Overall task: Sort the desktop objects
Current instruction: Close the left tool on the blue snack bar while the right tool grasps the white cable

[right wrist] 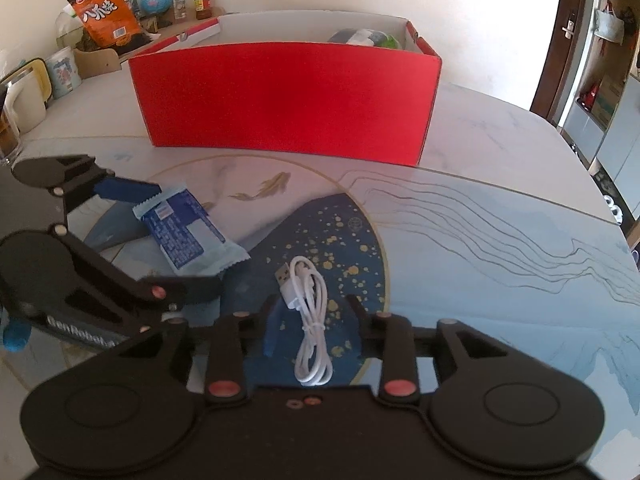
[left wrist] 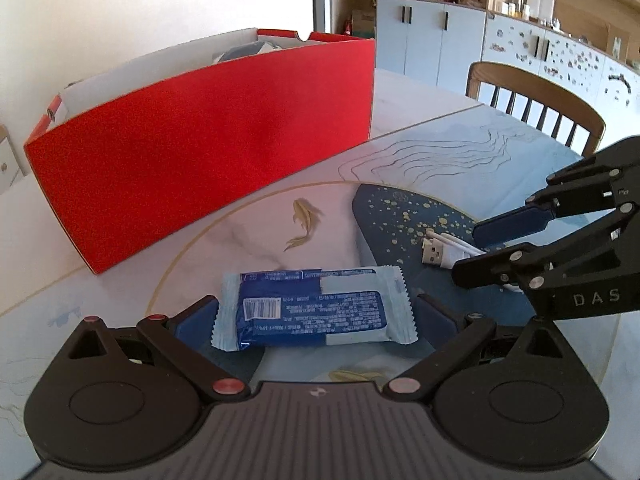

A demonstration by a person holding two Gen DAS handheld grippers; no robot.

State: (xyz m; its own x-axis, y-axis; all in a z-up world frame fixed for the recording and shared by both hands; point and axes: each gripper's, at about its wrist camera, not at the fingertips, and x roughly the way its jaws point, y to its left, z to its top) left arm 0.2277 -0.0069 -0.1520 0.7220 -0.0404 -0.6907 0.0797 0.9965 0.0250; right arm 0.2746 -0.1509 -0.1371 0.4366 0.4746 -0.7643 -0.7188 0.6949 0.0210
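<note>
A blue and pale snack packet point(left wrist: 316, 308) lies flat on the table between the two fingers of my left gripper point(left wrist: 316, 312), which is open around it; it also shows in the right wrist view point(right wrist: 188, 228). A coiled white USB cable point(right wrist: 310, 312) lies on the dark blue patch between the fingers of my right gripper point(right wrist: 314, 304), which is open around it. The cable's plug shows in the left wrist view point(left wrist: 440, 254), with my right gripper point(left wrist: 476, 248) over it. A red open box point(right wrist: 288, 104) stands behind, with some items inside.
The table point(right wrist: 500, 240) has a marble and blue painted top. Cups, jars and an orange snack bag point(right wrist: 106, 12) stand at the far left. A wooden chair point(left wrist: 536, 108) stands at the table's far side, cabinets behind it.
</note>
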